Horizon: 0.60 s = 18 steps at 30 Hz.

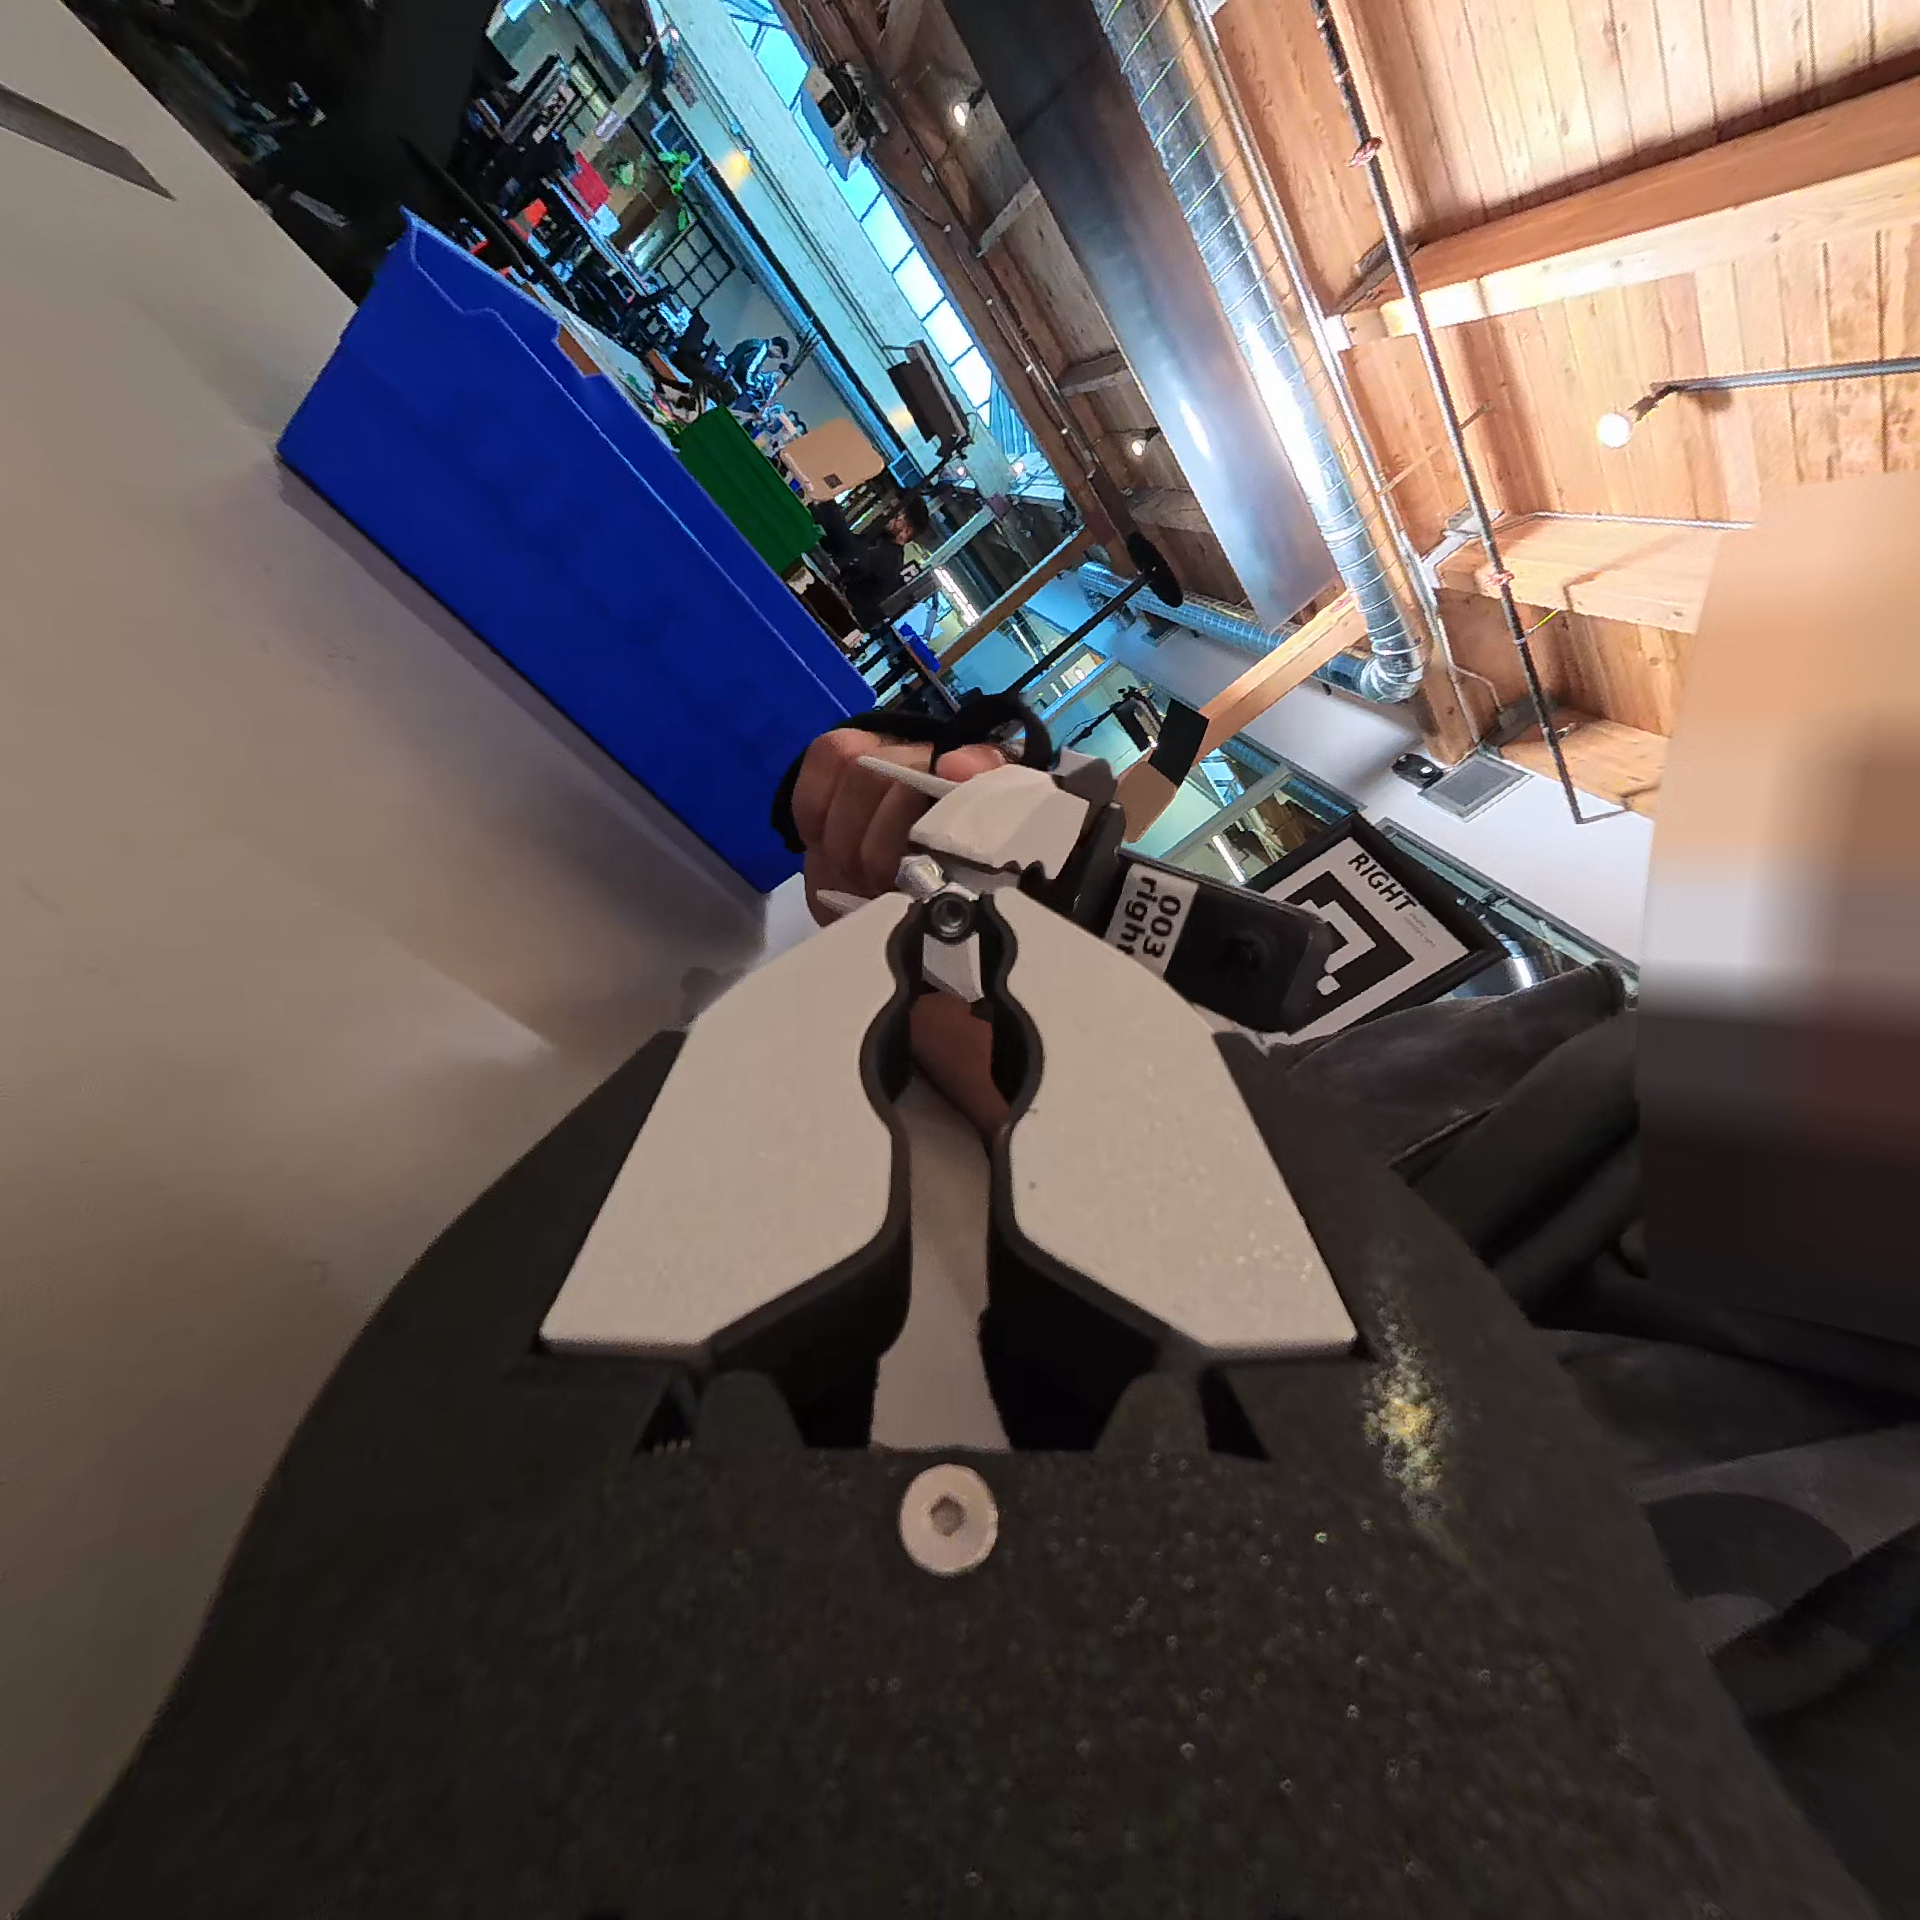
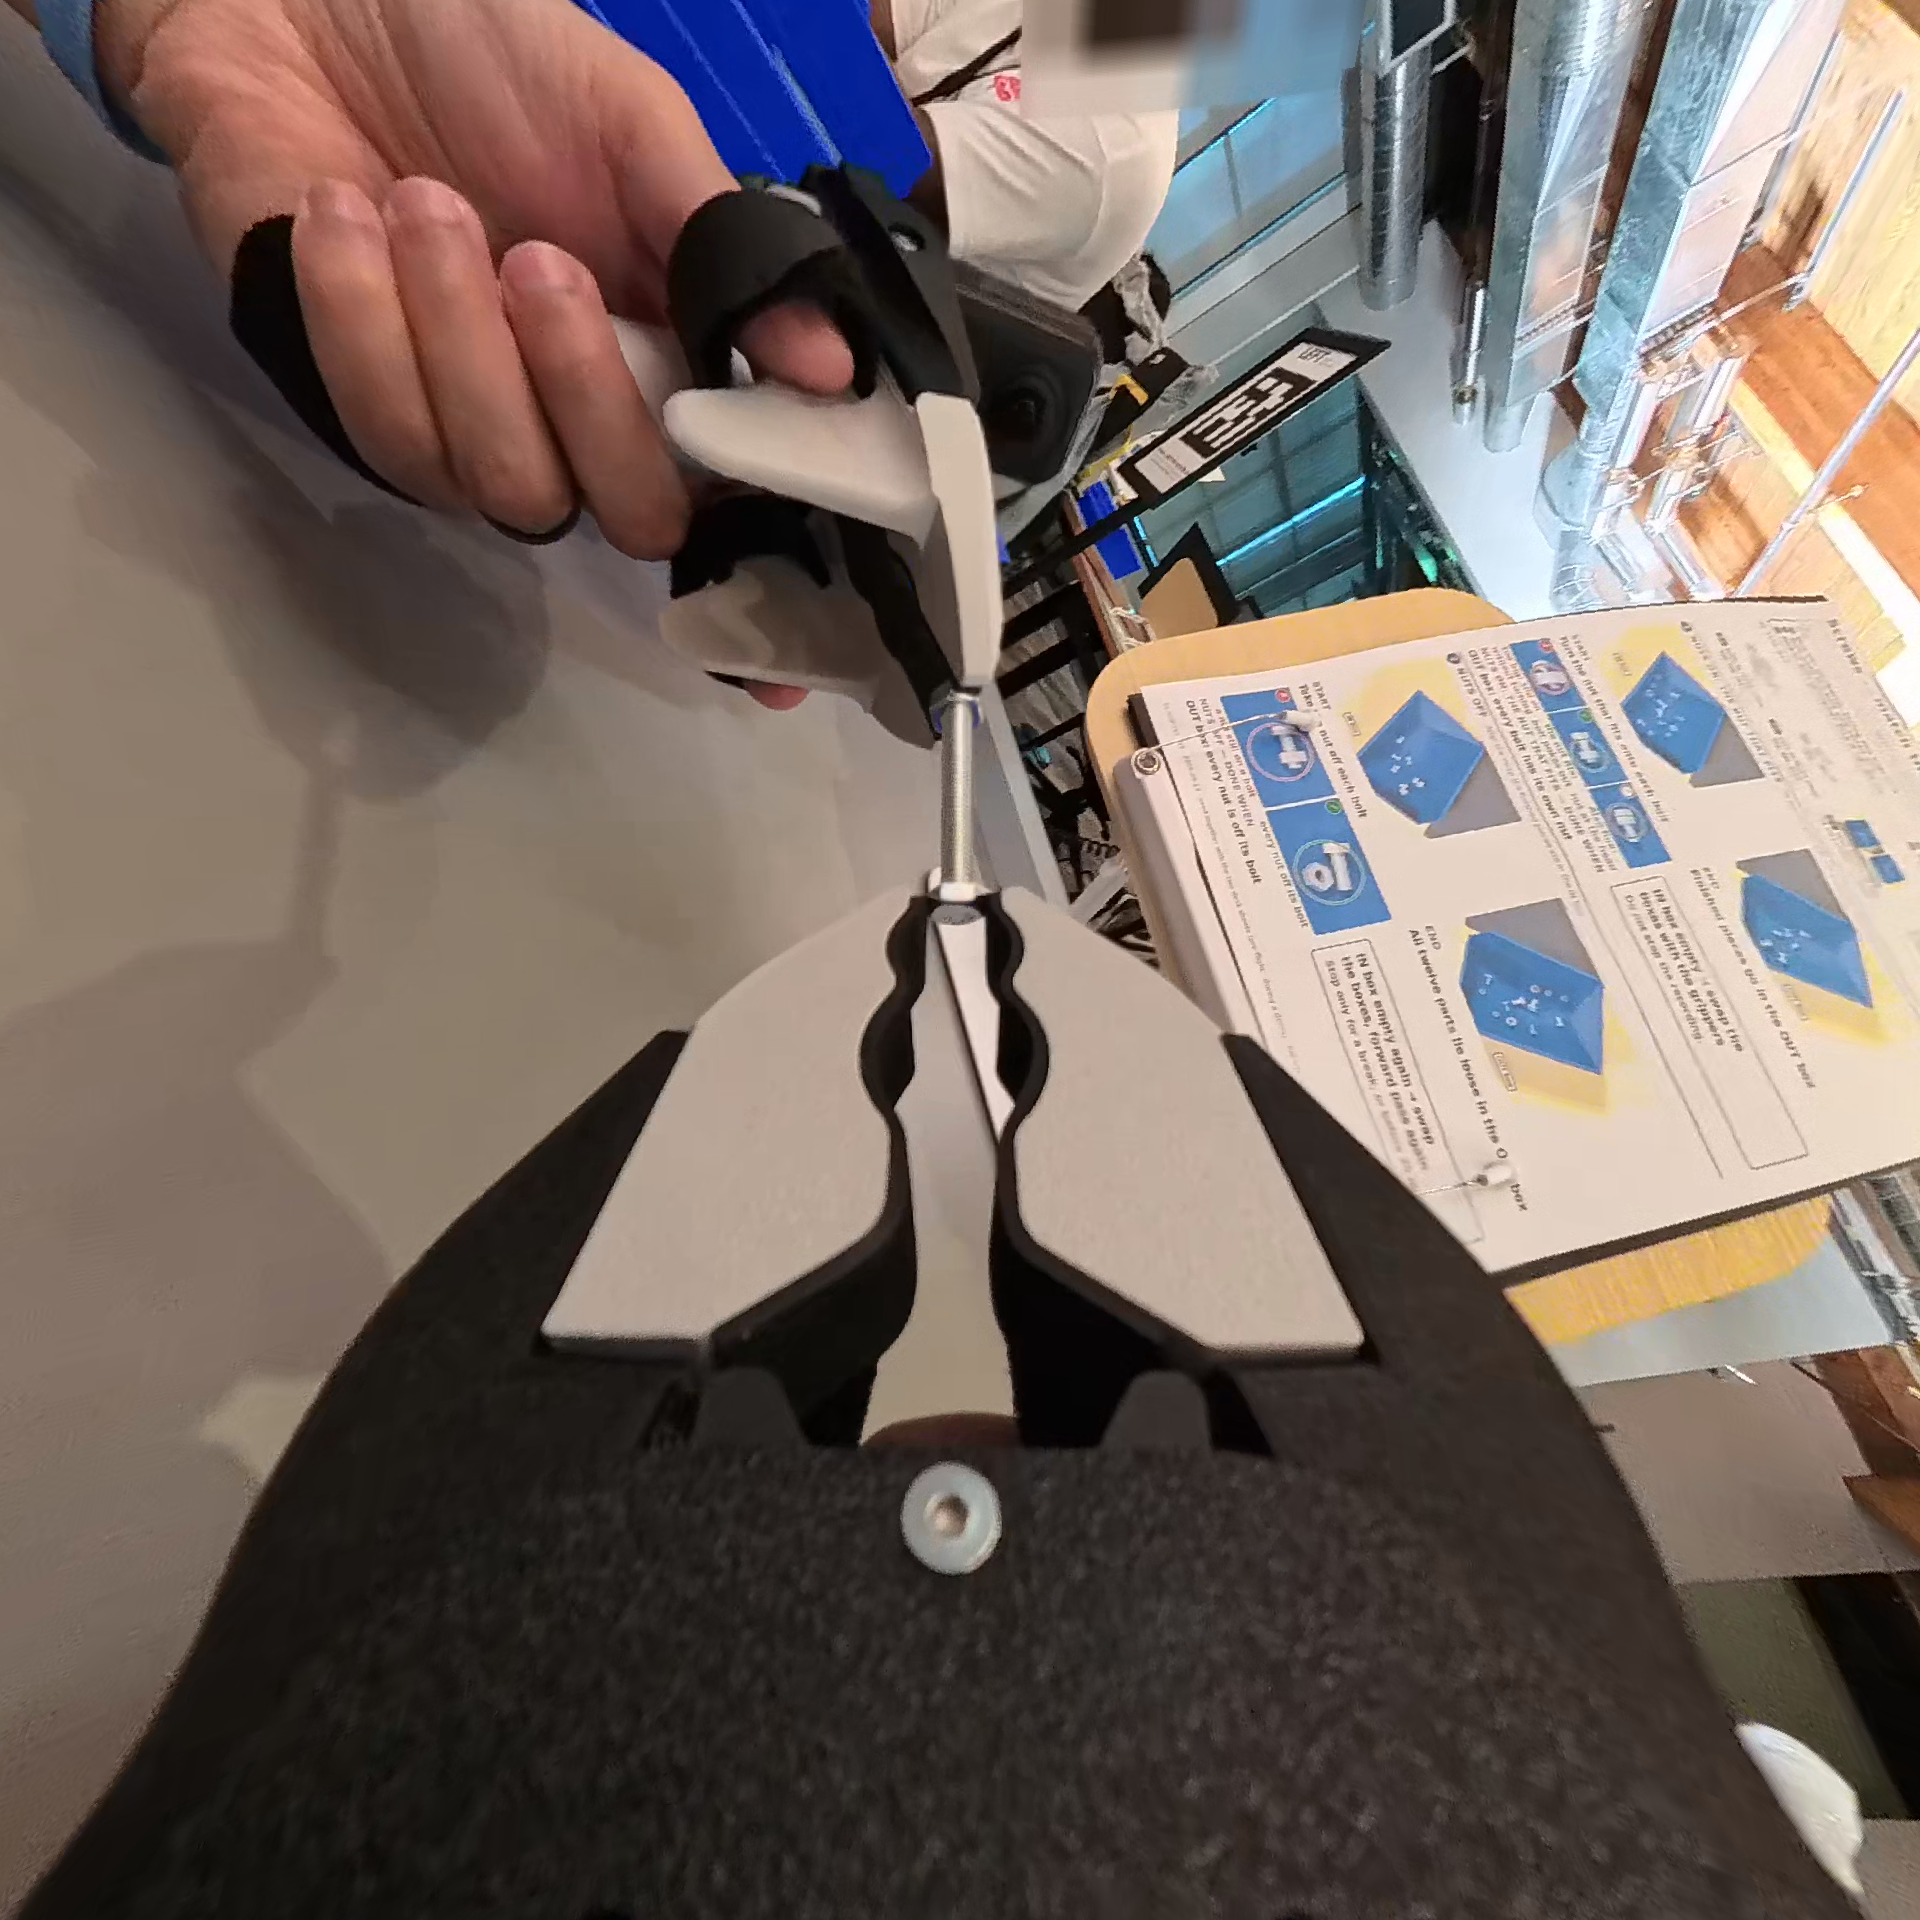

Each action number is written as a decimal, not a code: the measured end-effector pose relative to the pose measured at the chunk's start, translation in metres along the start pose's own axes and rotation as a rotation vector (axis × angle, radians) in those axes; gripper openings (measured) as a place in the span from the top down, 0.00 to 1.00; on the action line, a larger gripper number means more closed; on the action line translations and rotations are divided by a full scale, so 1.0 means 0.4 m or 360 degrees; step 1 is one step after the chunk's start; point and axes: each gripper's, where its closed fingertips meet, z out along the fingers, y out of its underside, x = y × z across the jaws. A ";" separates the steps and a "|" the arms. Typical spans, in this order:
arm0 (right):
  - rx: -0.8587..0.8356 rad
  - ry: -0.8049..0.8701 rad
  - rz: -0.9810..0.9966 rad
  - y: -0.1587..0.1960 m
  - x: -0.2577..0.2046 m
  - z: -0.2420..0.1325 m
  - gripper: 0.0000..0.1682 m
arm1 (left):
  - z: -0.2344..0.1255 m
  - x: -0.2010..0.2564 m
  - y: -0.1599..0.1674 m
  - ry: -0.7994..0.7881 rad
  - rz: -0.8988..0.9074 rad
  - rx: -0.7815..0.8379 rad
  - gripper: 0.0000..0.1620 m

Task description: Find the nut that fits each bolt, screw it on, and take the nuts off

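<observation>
A long silver bolt (image 2: pixel 956 800) runs between my two grippers, held in the air above the white table (image 2: pixel 260 831). My right gripper (image 2: pixel 951 906) is shut on a silver hex nut (image 2: pixel 948 891) that sits on the near end of the bolt's thread. My left gripper (image 2: pixel 964 698) is shut on the bolt's far end, its head. In the left wrist view my left gripper (image 1: pixel 951 920) pinches the bolt head (image 1: pixel 951 914), seen end-on with its socket showing. Just beyond it, my right gripper (image 1: pixel 932 881) holds the nut (image 1: pixel 920 871).
A blue bin (image 1: pixel 540 540) stands on the table (image 1: pixel 208 831) behind the grippers, with a green bin (image 1: pixel 743 488) past it. An illustrated instruction sheet (image 2: pixel 1507 914) stands on a wooden board to the right. The person's hand (image 2: pixel 436 312) holds the left gripper. The tips of one gripper are about 4 cm away from the tips of the other.
</observation>
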 end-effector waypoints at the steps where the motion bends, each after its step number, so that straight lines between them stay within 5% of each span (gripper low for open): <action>1: 0.0001 -0.0032 0.0029 0.002 -0.004 0.000 0.94 | 0.001 0.001 0.003 -0.0006 0.0022 -0.0012 0.94; 10: 0.0094 -0.0426 0.0536 0.003 -0.031 -0.005 0.94 | 0.036 0.043 0.020 -0.0241 0.0603 -0.0147 0.94; 18: -0.0118 -0.0434 0.0364 0.051 -0.056 0.009 0.94 | 0.029 -0.015 0.040 -0.0544 0.0770 -0.0286 0.94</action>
